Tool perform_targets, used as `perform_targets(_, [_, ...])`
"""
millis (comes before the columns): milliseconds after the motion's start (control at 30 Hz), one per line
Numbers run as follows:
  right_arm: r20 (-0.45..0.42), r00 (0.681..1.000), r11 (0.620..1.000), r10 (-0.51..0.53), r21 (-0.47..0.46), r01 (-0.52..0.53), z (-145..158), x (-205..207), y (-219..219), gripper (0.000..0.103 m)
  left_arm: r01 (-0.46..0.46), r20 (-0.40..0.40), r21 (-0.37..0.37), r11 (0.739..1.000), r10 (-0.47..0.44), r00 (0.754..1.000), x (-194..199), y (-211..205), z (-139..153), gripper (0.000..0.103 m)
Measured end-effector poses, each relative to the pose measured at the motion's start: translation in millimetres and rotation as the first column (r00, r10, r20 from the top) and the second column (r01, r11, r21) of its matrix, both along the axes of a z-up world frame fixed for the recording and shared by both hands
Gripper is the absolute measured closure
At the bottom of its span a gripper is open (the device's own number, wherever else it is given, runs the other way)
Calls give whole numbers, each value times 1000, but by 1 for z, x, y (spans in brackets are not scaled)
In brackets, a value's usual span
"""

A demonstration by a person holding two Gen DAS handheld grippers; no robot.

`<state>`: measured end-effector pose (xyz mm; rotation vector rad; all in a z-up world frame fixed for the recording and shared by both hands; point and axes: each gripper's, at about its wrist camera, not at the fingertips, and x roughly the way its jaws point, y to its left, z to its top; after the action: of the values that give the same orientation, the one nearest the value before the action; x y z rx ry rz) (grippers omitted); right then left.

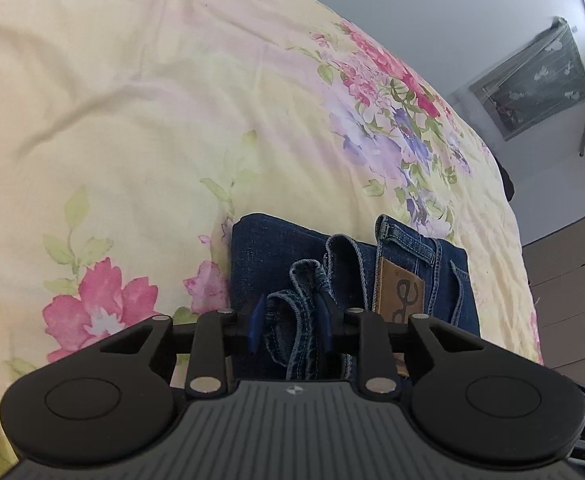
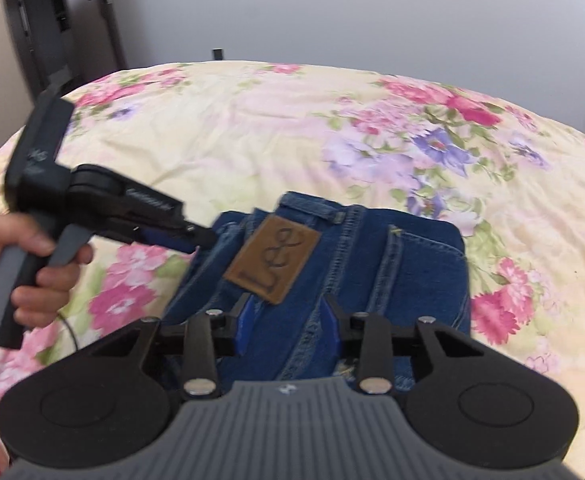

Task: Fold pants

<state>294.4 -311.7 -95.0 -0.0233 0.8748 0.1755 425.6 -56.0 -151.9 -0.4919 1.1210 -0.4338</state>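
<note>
Left gripper (image 1: 291,330): your jaws are closing narrowly on bunched denim, the hem edges of the jeans (image 1: 348,276), which are filling the gap between the blue pads (image 1: 257,322). Right gripper (image 2: 286,326): your jaws are standing a little wider and are straddling a thick seam ridge near the waistband; whether the pads are actually pinching it cannot be told from this view. Between and just beyond both tools, the jeans are lying as a compact folded block on the bed (image 1: 132,120), waistband and brown leather patch (image 2: 273,265) facing up. In the right wrist view, your left hand (image 2: 16,264) is gripping its tool's handle at the block's left edge.

Step in hand, as judged: you are laying the leg ends over the seat, a late fold, with the bundle already short. The next move is likely calling for both ends to travel together, level, then release only once the layers are lying flat, lest the hems spring back
</note>
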Motion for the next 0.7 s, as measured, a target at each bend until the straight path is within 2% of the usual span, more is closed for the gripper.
perform_targets(133, [-2, 998, 998, -55, 0, 55, -19, 16, -15, 72, -2, -13, -9, 1000, 2, 1000, 7, -3, -6, 82])
perform_targets(200, [-13, 997, 997, -82, -8, 82, -30, 21, -22, 72, -1, -24, 0, 1000, 1, 1000, 7, -4, -2, 82])
perform_targets(333, [-24, 994, 994, -107, 1, 107, -46, 21, -34, 73, 6, -77, 68, 998, -1, 997, 11, -10, 7, 81])
perform_targets(400, [-12, 994, 994, -107, 6, 107, -48, 18, -36, 74, 0, -123, 44, 999, 6, 992, 13, -10, 6, 80])
perform_targets(500, [4, 995, 995, -95, -14, 95, -48, 15, -32, 73, -2, -127, 27, 1000, 6, 992, 13, -13, 6, 83])
perform_targets(633, [9, 996, 996, -89, -25, 89, -49, 12, -30, 73, -22, -118, 45, 999, 28, 993, 16, -21, 0, 85])
perform_targets(700, [8, 996, 995, -93, -28, 93, -50, 11, -29, 73, -15, -93, 82, 997, 23, 995, 16, -28, -3, 93])
